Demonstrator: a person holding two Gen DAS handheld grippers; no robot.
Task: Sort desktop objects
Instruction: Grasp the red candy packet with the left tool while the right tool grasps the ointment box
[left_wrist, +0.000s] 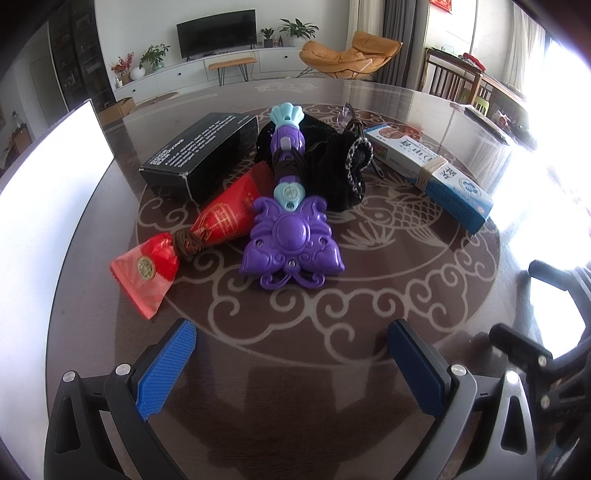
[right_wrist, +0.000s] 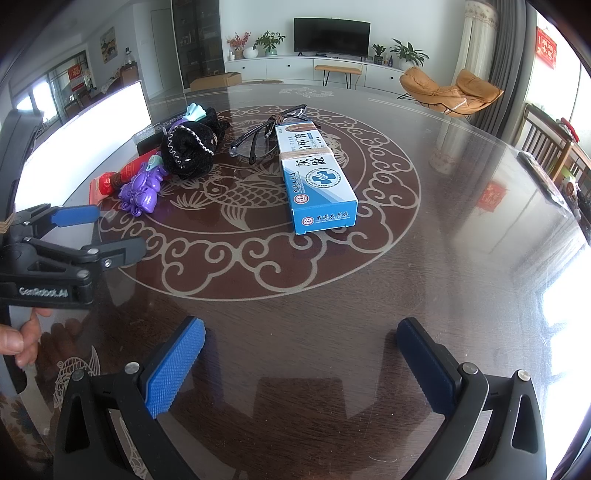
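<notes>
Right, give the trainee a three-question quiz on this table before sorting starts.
1. True or false: the left hand-held gripper is shut on the purple plastic butterfly-shaped toy wand.
2. Multiple choice: what lies beside the long blue-and-white cardboard medicine box, at its far end? A) clear glasses with dark arms B) a red foil packet C) a flat black box
3. Fill in: the wand's handle rests against the ____ fuzzy cloth pouch.

Key: 1 false, both the left and the right hand-held gripper are open and hold nothing. 2 A. 3 black.
</notes>
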